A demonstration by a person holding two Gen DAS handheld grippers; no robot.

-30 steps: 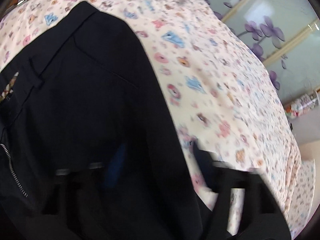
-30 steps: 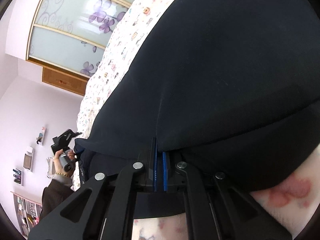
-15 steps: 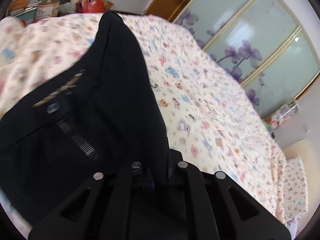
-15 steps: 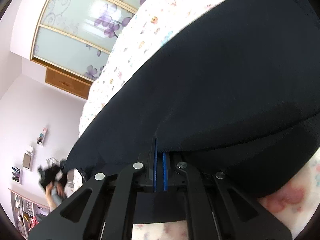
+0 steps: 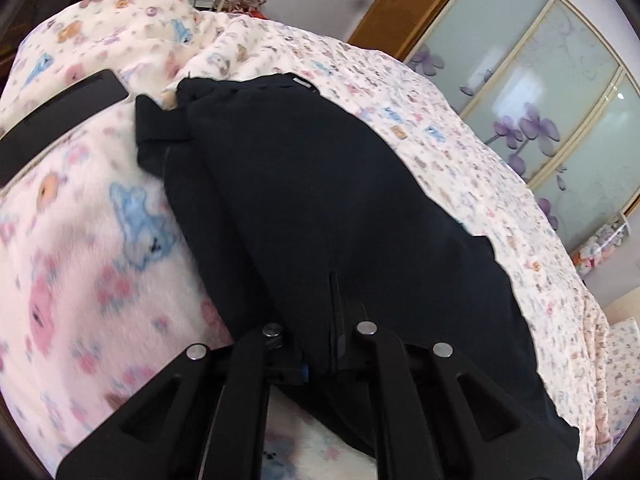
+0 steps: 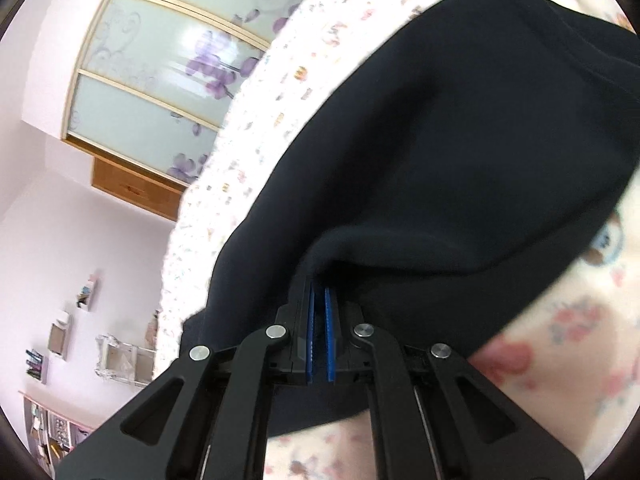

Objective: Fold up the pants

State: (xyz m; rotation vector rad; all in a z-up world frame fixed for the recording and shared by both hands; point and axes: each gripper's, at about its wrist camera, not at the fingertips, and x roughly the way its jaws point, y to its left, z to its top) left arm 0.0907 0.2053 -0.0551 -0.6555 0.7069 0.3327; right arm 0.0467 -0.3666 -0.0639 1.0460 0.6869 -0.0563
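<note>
Where the left gripper (image 5: 320, 360) sits at 6 o'clock, its jaws are pressed together on the dark pants (image 5: 320, 200) — cloth hides the tips. The right gripper (image 6: 319, 320) likewise pinches a fold of them between blue pads (image 6: 329, 336). The pants lie on the patterned blanket (image 5: 80, 260), stretching toward 12 o'clock — a black phone (image 5: 60, 120) rests at 10, the sliding wardrobe (image 5: 560, 100) beyond at 2.

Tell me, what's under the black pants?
The pants lie on a flowery blanket. It shows all around them, but the part underneath is covered.
</note>
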